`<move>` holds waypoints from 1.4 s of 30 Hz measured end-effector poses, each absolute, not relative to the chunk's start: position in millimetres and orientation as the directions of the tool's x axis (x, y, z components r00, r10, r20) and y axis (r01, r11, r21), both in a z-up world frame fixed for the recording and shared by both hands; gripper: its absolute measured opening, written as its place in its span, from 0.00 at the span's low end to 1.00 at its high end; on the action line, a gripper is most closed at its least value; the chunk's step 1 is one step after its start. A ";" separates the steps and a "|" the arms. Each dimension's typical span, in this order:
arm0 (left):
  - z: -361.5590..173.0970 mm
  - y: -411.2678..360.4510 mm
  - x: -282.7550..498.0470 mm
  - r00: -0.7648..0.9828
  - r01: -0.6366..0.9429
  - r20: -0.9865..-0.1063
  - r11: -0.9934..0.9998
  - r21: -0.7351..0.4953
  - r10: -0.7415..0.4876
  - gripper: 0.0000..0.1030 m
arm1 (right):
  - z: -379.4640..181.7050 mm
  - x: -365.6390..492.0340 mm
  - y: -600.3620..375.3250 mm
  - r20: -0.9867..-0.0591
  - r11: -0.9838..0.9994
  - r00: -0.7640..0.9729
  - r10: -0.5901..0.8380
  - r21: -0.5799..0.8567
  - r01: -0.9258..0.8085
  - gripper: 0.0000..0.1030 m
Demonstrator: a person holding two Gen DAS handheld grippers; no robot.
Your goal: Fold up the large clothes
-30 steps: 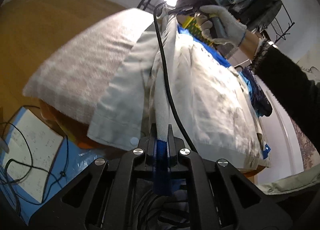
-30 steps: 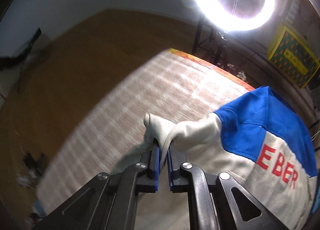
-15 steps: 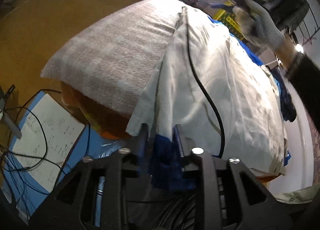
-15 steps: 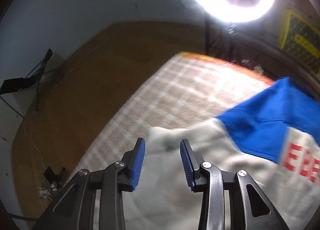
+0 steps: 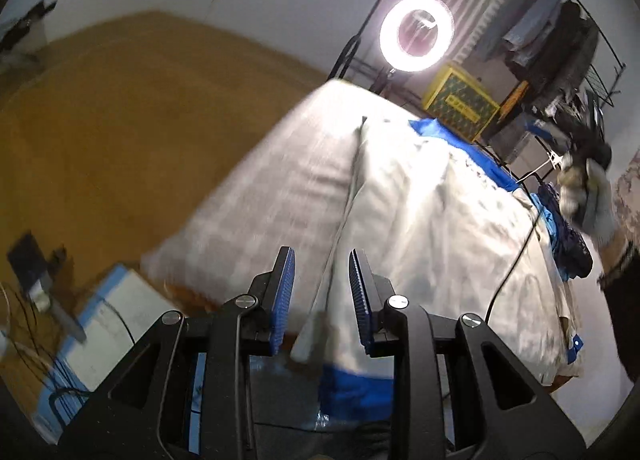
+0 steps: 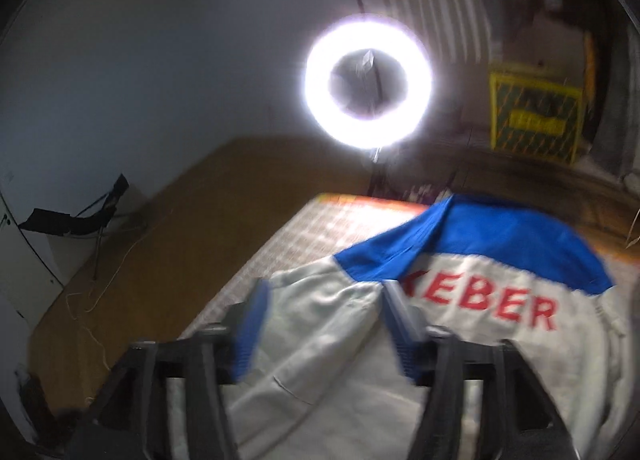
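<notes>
Jacket (image 5: 448, 228), white with blue yoke and cuffs, lies spread over the bench (image 5: 272, 196), which is covered by a pale checked cloth; its near hem hangs off the front edge, blue trim low at 6 o'clock. In the right wrist view the jacket (image 6: 360, 360) shows red lettering "EBER" below the blue shoulder panel, a sleeve running down toward 7 o'clock. Left gripper (image 5: 322, 296): fingers apart, nothing between the blue pads but a fold edge of white cloth seen beyond them; contact with it cannot be told. Right gripper (image 6: 324, 328): fingers wide apart, blurred, hovering over the white body of the jacket, holding nothing. A black cable (image 5: 516, 260) trails across the jacket at 3 o'clock. The gloved right hand (image 5: 584, 188) shows at 3 o'clock in the left view, blurred. Ring light (image 5: 416, 34) glows at 1 o'clock beyond the bench; a yellow box (image 5: 460, 102) just right of it; a rack of dark clothes (image 5: 560, 44) at 2 o'clock. Papers and wires (image 5: 100, 324) on the wood floor at 8 o'clock.
</notes>
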State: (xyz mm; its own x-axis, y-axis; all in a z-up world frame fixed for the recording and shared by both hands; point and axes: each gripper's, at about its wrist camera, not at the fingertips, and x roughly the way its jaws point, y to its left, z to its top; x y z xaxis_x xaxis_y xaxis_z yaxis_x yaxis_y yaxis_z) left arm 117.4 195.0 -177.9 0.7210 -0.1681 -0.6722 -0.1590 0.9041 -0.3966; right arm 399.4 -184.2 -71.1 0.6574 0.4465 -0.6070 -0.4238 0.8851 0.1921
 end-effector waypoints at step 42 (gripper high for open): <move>-240.8 23.1 180.0 0.512 0.163 -0.814 0.962 -0.220 -0.273 0.01 | -243.0 505.2 -177.8 -0.792 0.867 0.356 0.496 0.432 -0.249 0.00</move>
State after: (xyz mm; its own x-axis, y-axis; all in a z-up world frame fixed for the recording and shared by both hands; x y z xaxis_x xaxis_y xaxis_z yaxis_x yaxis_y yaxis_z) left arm 180.0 23.1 -240.8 0.5123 -0.2729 -0.8143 0.1630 0.9618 -0.2199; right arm 505.2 -177.8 -243.0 0.3558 0.4963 -0.7919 -0.2486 0.8671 0.4317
